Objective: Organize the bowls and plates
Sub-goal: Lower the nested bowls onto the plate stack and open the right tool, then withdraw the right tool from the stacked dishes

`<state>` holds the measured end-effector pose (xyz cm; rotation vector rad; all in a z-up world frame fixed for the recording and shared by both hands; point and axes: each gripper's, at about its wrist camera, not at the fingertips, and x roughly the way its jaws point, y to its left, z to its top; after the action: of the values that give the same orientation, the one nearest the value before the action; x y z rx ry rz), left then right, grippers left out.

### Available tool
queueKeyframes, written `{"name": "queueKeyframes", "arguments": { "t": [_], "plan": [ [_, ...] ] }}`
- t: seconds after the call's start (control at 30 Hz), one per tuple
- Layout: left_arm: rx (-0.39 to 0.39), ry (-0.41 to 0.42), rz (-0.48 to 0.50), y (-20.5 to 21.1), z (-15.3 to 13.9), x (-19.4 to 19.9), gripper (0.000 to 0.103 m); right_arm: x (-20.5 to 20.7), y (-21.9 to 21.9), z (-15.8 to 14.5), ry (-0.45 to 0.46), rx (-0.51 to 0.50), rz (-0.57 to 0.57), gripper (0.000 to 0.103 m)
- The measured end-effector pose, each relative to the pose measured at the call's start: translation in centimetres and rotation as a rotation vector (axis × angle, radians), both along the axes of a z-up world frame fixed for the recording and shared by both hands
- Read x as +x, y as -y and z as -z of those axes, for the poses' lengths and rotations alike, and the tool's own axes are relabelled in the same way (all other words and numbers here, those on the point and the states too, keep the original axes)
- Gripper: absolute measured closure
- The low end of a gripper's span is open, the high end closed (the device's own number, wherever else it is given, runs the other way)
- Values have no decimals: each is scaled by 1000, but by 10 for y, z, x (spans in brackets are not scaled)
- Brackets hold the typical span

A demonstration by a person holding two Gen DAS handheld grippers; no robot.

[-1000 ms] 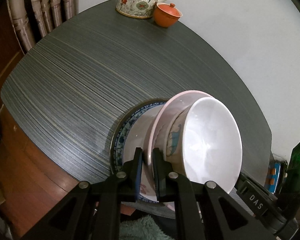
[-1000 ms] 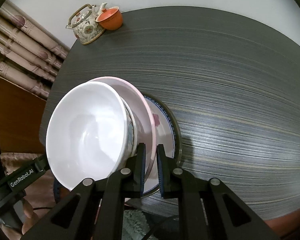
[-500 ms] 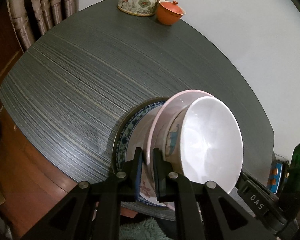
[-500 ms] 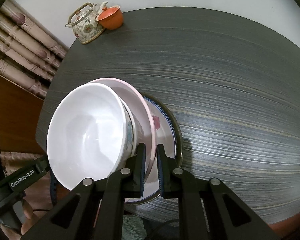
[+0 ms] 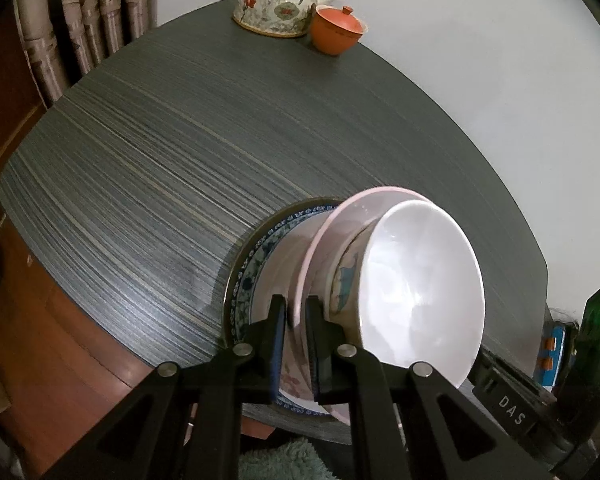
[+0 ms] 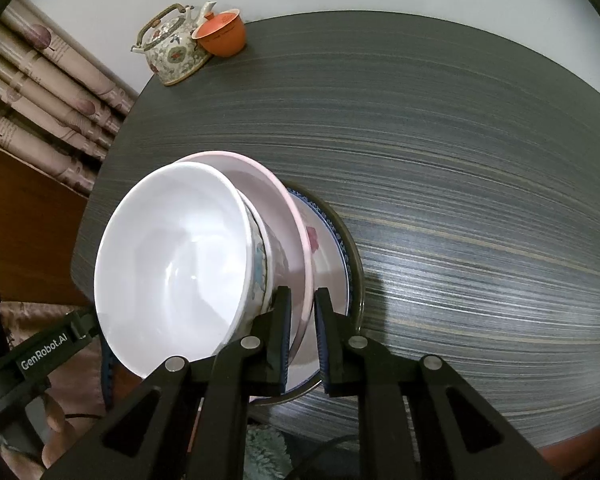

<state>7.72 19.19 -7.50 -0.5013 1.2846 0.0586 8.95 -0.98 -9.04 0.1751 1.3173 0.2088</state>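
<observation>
pink plate point(image 5: 332, 240), bowls point(image 5: 420, 288) nested in it, is clamped at opposite rims by left tongs point(image 5: 296, 312) and right tongs point(image 6: 302, 304).

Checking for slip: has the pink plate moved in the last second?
No: the pink plate sits where it did against the teapot.
</observation>
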Motion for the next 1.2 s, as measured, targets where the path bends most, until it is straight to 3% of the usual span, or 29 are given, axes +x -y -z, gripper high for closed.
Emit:
{"name": "queueKeyframes", "arguments": {
  "t": [0.4,0.53,0.7,0.8,1.2],
  "plan": [
    [17,21,0,-1,-7,-1,89,-3,7,-2,6,-3,8,77],
    [27,38,0,-1,-13,-4,89,-7,14,-7,22,2,21,65],
    [51,62,-17,-5,-25,-12,82,-13,21,-17,41,29,15,59],
    [109,93,-21,-4,-34,-21,65,-21,25,-24,63,28,5,50],
    [343,188,38,41,-59,-55,52,-64,30,-26,126,74,-80,17]
  ]
}}
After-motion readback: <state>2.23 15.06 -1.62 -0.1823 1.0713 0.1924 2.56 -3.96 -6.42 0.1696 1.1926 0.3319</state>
